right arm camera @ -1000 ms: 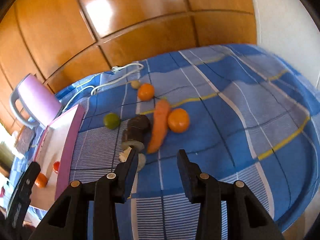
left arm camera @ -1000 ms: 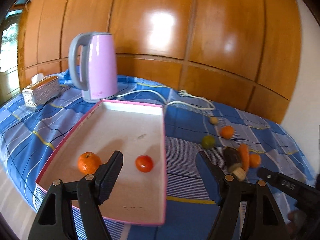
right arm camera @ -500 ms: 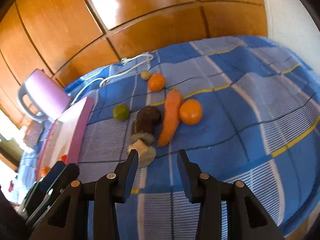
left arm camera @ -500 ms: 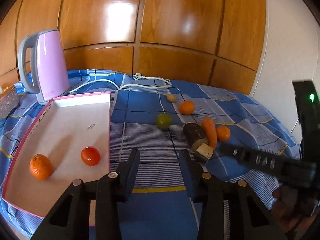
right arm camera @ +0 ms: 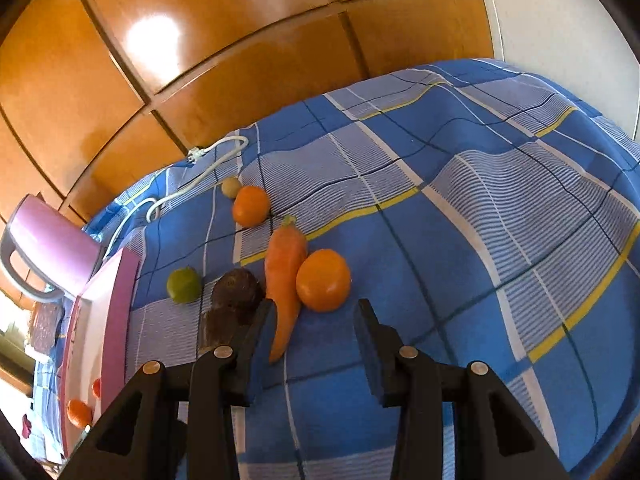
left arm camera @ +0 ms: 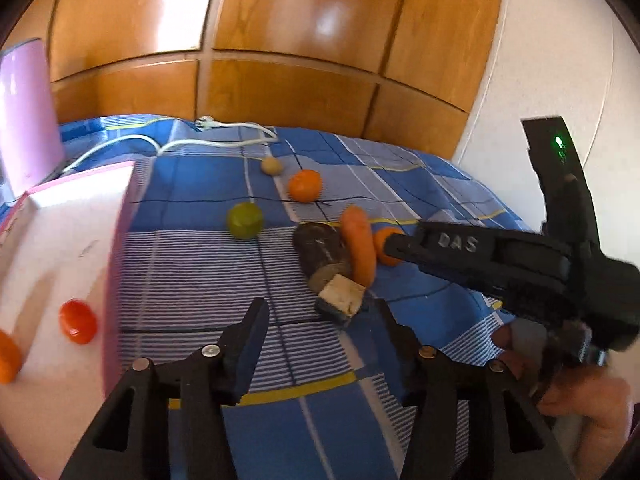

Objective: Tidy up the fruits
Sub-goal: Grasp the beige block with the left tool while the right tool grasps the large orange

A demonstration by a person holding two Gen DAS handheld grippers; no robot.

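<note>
A pink-rimmed white tray (left arm camera: 120, 216) lies at the left and holds a tomato (left arm camera: 77, 321) and an orange (left arm camera: 7, 356). On the blue checked cloth lie a green lime (left arm camera: 244, 220), an orange (left arm camera: 305, 186), a small tan fruit (left arm camera: 272, 166), a carrot (left arm camera: 359, 246), a dark root (left arm camera: 322, 254) and another orange (right arm camera: 323, 280). My left gripper (left arm camera: 322, 330) is open and empty, just short of the root's cut end. My right gripper (right arm camera: 316, 332) is open and empty, just short of the carrot (right arm camera: 283, 280) and the near orange. It shows in the left wrist view (left arm camera: 404, 245).
A pink kettle (left arm camera: 24, 120) stands behind the tray, and its white cord (left arm camera: 208, 142) runs across the cloth. A wooden panelled wall (left arm camera: 280, 40) closes the back. The table's right edge (right arm camera: 624, 148) drops off beside a white wall.
My left gripper swung right, away from the tray toward the loose produce, narrowed, then opened partway. My right gripper moved forward, close to the carrot and near orange.
</note>
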